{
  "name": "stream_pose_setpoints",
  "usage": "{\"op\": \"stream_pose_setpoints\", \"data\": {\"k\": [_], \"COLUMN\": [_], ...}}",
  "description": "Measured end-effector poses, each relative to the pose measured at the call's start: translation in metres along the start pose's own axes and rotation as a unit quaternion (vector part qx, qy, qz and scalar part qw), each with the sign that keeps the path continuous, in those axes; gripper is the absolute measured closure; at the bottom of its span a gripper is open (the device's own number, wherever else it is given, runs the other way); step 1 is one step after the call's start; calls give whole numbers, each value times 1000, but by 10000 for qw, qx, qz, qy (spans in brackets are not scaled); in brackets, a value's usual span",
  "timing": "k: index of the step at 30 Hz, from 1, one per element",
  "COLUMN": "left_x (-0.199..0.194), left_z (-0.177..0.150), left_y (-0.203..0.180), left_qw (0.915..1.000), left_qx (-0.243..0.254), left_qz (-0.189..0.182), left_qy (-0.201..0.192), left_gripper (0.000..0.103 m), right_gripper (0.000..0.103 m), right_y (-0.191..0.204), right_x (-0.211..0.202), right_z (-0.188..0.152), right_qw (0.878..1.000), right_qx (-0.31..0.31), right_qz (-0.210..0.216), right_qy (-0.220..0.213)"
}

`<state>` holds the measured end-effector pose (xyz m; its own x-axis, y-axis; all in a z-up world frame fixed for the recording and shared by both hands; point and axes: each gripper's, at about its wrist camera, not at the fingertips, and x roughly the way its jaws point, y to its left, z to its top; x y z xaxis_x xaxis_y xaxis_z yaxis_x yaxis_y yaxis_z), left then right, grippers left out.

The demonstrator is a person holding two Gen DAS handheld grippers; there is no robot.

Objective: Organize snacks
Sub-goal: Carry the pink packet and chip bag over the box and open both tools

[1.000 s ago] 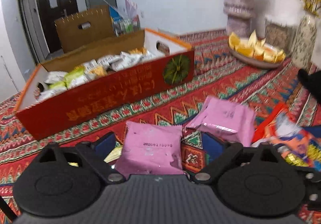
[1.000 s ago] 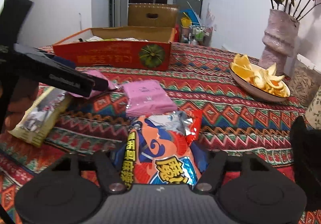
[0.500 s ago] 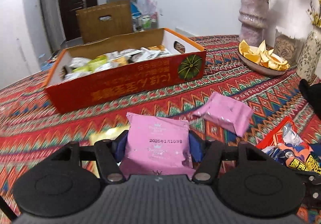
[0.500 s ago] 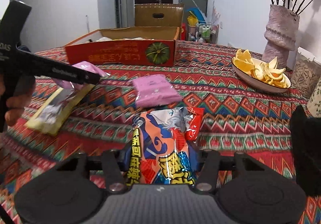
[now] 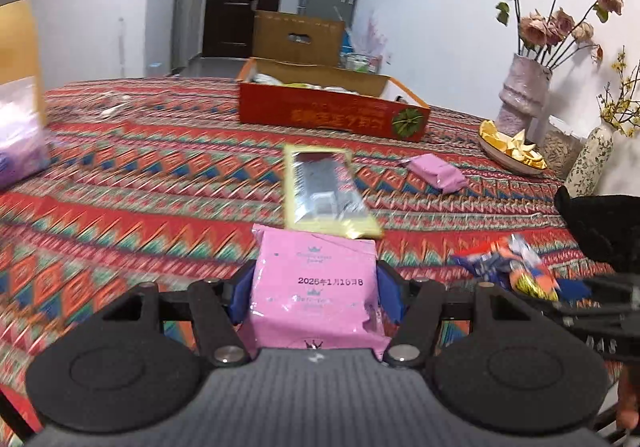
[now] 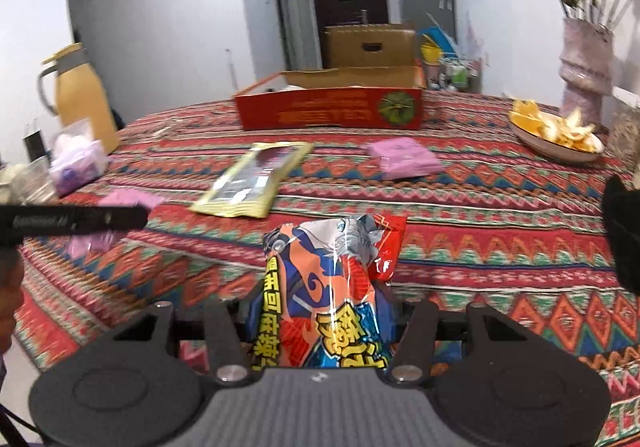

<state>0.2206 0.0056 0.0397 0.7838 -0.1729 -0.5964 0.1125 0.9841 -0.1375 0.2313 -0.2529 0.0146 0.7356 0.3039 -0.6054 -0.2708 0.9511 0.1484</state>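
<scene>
1. My left gripper (image 5: 316,289) is clamped on a pink packet (image 5: 314,287); its blue pads press the packet's 2 sides, and the jaws closed onto it within the past second.
2. My right gripper (image 6: 320,321) is clamped on an orange and blue snack bag (image 6: 330,287), which stands up between the jaws; these jaws also closed in within that second.
3. Both packets hang above the patterned tablecloth (image 5: 160,183).
4. The red cardboard box (image 6: 330,109) sits open at the far side of the table with packets inside.
5. A yellow packet (image 5: 324,195) lies flat on the cloth between my left gripper and the box.
6. A 2nd pink packet (image 5: 438,175) lies to its right, well apart from the box.
7. A dish of orange peel (image 6: 556,133) sits at the right, near a vase of flowers (image 5: 524,95).
8. A yellow jug (image 6: 82,95) stands at the left edge in the right camera.
</scene>
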Motion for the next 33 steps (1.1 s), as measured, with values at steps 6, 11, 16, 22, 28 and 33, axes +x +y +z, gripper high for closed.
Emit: {"op": "stream_pose_setpoints", "data": {"k": [6,11,16,22,28,33], "left_x": [-26,-30,-22,-4,38,94], "left_z": [-20,-18,-3,47,117,177], "left_y": [14,18,15,3,-19,-33], "left_qw": [9999,9996,9993,9970,9935,9928], "left_qx": [-161,-215,-169,22,386,344], "left_qz": [-11,-64,-250,-607,-615,-562], "left_qy": [-57,-148,-208,-475,-878,-1000], "left_gripper": [40,40,40,40,40,40], "right_gripper": [51,51,51,51,51,51], "right_y": [33,46,40,16,-15,-43], "right_x": [-6,-6,-1,-3,12,53], "right_z": [6,8,13,48,113,174], "right_qw": [9993,9988,9992,9979,9940,9927], "right_qx": [-280,-352,-334,-398,-537,-509], "right_qz": [210,280,127,-146,-285,-220], "right_qy": [-148,-203,-199,-490,-910,-1072]}}
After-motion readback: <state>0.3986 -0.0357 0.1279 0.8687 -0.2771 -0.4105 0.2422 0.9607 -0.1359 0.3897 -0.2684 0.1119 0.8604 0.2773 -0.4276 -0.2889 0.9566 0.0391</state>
